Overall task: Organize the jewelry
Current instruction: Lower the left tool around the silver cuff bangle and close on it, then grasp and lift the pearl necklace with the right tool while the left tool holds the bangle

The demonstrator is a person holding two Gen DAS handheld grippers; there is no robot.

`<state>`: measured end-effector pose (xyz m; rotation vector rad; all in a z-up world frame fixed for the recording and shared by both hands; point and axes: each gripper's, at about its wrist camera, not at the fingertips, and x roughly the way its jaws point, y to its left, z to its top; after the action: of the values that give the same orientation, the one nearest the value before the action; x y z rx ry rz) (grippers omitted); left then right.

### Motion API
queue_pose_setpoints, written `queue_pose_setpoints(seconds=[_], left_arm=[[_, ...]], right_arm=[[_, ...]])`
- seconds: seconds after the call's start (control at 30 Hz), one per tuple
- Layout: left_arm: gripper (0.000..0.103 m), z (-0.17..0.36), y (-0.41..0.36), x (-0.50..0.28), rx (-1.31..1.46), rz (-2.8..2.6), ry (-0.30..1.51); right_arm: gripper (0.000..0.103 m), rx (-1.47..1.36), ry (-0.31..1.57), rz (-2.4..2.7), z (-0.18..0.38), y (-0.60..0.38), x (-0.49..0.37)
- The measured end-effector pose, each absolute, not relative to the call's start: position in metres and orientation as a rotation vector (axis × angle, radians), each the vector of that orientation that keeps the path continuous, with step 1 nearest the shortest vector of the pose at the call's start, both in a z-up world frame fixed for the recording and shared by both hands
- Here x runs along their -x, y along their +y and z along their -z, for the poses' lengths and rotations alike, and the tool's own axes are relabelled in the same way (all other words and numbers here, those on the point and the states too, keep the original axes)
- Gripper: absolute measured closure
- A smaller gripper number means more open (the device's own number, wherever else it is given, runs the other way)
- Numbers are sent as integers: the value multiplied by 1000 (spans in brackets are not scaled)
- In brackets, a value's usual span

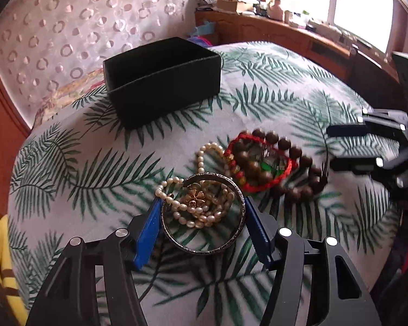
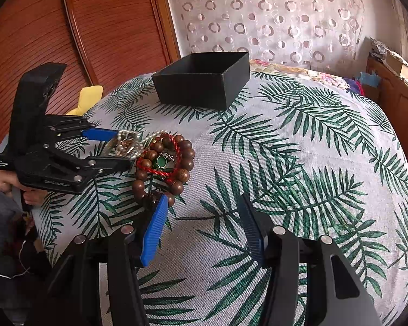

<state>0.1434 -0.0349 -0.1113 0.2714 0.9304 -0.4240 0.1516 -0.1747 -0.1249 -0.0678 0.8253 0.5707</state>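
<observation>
Nearest the left wrist camera, the left gripper (image 1: 202, 206) has its blue pads pressed on either side of a silver bangle (image 1: 204, 217), whose ring half hides a tangle of pearls (image 1: 195, 212) and a gold flower charm. At about two o'clock from it, a blurred wooden bead bracelet (image 1: 288, 168) overlaps a red cord bracelet (image 1: 258, 163), its green centre hard to make out. The right gripper (image 2: 201, 206) stands half open and empty beside the beads, while the black box (image 1: 163, 78) sits at twelve o'clock on the leaf-print cloth (image 1: 285, 103).
</observation>
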Motion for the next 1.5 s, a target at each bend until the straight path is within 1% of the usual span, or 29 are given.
queue_pose_setpoints(seconds=[0.43,0.77,0.8,0.83,1.0,1.13,1.27,1.47,1.5], left_arm=[[46,100,5,-134,-250,442,1003],[46,90,26,-124,-231,389,949],[46,89,28,-123,-224,387,945],[46,89,31,-122,-218,383,939],[46,87,42,-119,-185,366,922],[46,87,50,-116,-169,353,915],[46,86,56,-113,-156,348,909],[46,87,61,-111,-145,344,903],[46,87,61,-110,-144,343,903]], right_arm=[[47,90,809,-597,117,-159,-154],[47,158,787,-685,104,-119,-159],[49,172,785,-701,103,-112,-160],[56,187,786,-722,102,-103,-161],[64,257,809,-817,103,-67,-164],[68,337,845,-844,110,-42,-169],[69,410,874,-853,116,-26,-171],[69,482,871,-845,119,-16,-172],[72,515,858,-829,121,-13,-171]])
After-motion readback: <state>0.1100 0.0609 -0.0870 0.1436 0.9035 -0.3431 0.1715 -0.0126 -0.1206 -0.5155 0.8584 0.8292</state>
